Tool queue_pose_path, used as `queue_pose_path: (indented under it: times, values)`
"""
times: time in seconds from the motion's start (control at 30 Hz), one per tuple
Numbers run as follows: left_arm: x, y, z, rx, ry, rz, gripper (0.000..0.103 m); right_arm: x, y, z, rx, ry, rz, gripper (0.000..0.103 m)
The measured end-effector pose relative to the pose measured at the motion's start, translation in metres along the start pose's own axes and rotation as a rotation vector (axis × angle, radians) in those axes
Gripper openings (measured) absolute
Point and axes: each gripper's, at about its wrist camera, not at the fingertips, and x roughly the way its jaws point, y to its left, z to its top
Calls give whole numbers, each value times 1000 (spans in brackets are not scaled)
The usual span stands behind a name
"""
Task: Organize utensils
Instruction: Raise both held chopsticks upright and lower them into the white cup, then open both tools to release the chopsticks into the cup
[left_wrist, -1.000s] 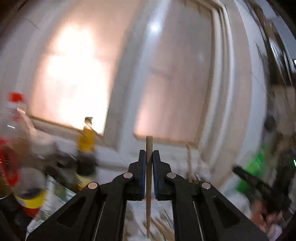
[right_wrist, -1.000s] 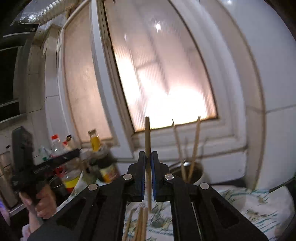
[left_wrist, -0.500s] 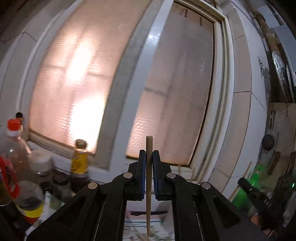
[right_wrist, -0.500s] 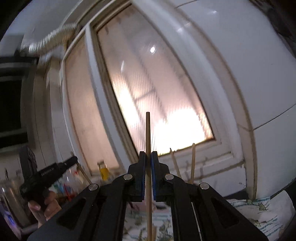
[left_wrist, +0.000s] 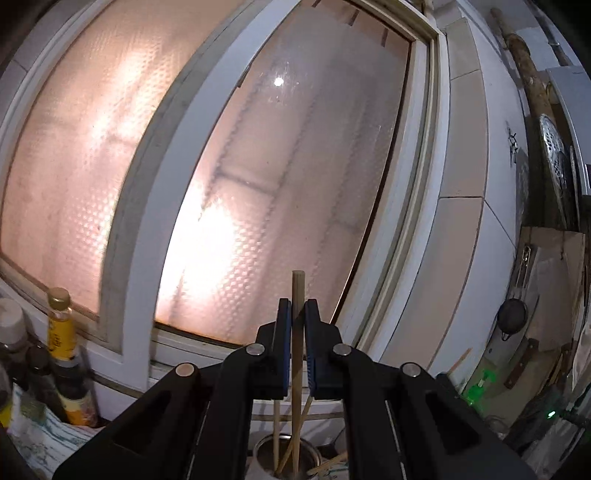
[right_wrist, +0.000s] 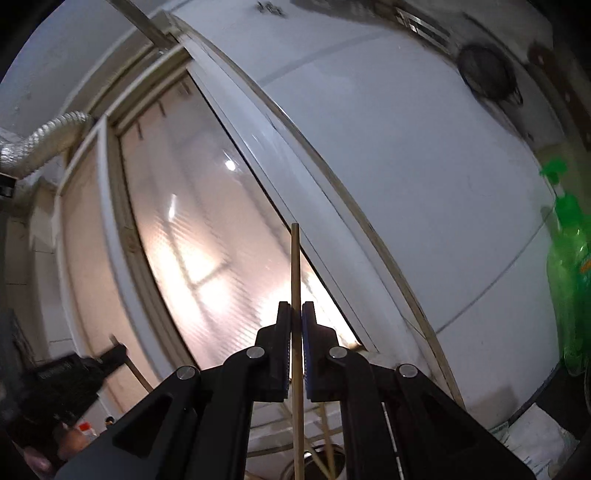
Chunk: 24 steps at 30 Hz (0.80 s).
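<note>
My left gripper (left_wrist: 297, 314) is shut on an upright wooden chopstick (left_wrist: 297, 291) whose lower end hangs over a metal holder cup (left_wrist: 264, 448). Two or three other chopsticks (left_wrist: 276, 435) lean inside that cup. My right gripper (right_wrist: 296, 314) is shut on a thinner chopstick (right_wrist: 295, 266) held upright, and its lower end hangs above the same cup (right_wrist: 317, 465). The left gripper (right_wrist: 114, 354) with a chopstick appears at the left of the right wrist view, held by a hand (right_wrist: 70, 443).
A frosted window (left_wrist: 258, 184) fills the wall behind. Sauce bottles (left_wrist: 62, 354) crowd the sill at left. A green spray bottle (right_wrist: 569, 273) stands at right. Strainers and knives (left_wrist: 511, 317) hang on the right wall. A patterned cloth (left_wrist: 33, 439) covers the counter.
Both grippers have risen and moved toward the holder cup, which now lies just below the left chopstick. The right gripper has rolled and tilted upward, so the window looks slanted.
</note>
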Motion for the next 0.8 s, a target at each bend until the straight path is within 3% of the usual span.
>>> queue_pose_path:
  times: [0.17, 0.23, 0.47, 0.57, 0.8]
  values:
    - [26, 6, -23, 17, 35, 50, 6, 29, -18, -15, 5, 100, -46, 6]
    - [35, 13, -33, 12, 61, 62, 6, 42, -21, -19, 12, 178, -37, 6]
    - [67, 40, -62, -73, 184, 46, 6, 71, -29, -44, 5, 384, -8, 6]
    - [78, 46, -71, -91, 224, 9, 6, 75, -24, -52, -38, 420, -6, 6]
    - [90, 37, -87, -28, 262, 18, 6, 78, -20, -61, -76, 458, -33, 7]
